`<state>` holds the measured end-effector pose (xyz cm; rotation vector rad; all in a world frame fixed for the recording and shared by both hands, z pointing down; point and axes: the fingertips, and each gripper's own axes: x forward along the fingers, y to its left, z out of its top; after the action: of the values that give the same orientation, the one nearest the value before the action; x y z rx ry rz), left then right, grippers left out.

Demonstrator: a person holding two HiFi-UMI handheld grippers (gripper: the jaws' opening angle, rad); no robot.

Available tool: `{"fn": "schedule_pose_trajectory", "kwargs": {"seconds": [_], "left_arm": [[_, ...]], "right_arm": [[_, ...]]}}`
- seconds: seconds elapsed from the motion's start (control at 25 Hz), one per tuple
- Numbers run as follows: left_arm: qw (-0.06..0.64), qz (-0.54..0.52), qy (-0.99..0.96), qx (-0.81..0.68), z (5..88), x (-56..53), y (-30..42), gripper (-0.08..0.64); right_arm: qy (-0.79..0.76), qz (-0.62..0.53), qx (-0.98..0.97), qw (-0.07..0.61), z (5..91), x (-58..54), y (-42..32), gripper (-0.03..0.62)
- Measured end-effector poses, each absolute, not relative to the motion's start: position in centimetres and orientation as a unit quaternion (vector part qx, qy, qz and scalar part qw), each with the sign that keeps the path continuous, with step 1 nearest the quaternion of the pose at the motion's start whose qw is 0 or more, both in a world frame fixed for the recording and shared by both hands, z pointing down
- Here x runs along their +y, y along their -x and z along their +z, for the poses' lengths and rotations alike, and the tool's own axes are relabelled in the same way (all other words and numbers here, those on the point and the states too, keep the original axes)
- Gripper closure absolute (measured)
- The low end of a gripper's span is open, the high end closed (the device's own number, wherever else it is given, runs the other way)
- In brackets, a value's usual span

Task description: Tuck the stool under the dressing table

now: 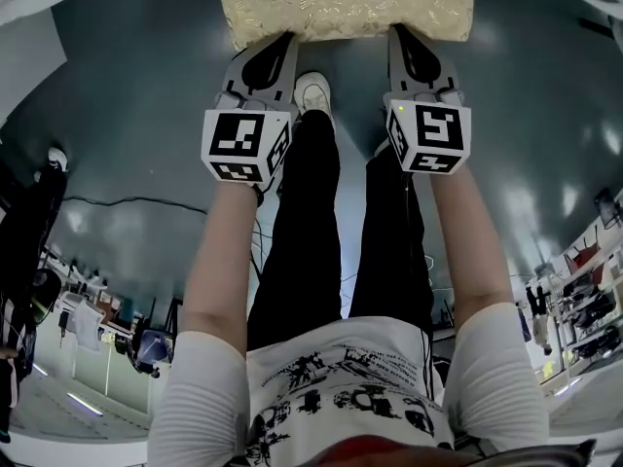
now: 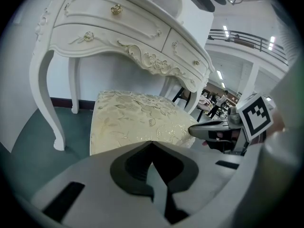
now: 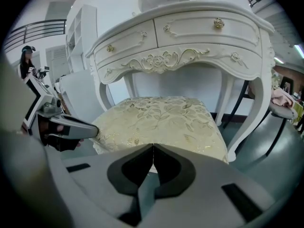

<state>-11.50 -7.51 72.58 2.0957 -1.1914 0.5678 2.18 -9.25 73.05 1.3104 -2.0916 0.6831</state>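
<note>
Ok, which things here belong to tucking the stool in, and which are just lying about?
Part of the job: stool, dressing table, left gripper, right gripper, both shut at the stool's near edge.
Just around: shelf unit, chair with pink cloth, person in the background.

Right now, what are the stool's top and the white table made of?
Stool seat: looks like woven fabric, cream with shiny gold leaves, padded; the sheen and soft edge suggest it. Dressing table: probably wood painted glossy white, judging by the carved scrolls. Its knobs: gold-coloured, likely metal.
</note>
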Motion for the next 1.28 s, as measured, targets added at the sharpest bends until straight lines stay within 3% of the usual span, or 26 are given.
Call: {"fn": "schedule_pose_trajectory", "kwargs": {"seconds": [0.48, 1.28], "left_arm": [[0.264, 0.227, -0.812, -0.469, 72.8, -14.6, 13.0, 0.54], [0.243, 0.206, -0.812, -0.488, 72.9, -22.9, 13.7, 0.54]], "right_arm": [[-0.486, 0.235, -0.796, 0.276, 73.4, -15.7, -0.5, 0.574], [-0.504, 0.188, -0.792, 0.288, 73.6, -24.4, 0.2, 0.575]]}}
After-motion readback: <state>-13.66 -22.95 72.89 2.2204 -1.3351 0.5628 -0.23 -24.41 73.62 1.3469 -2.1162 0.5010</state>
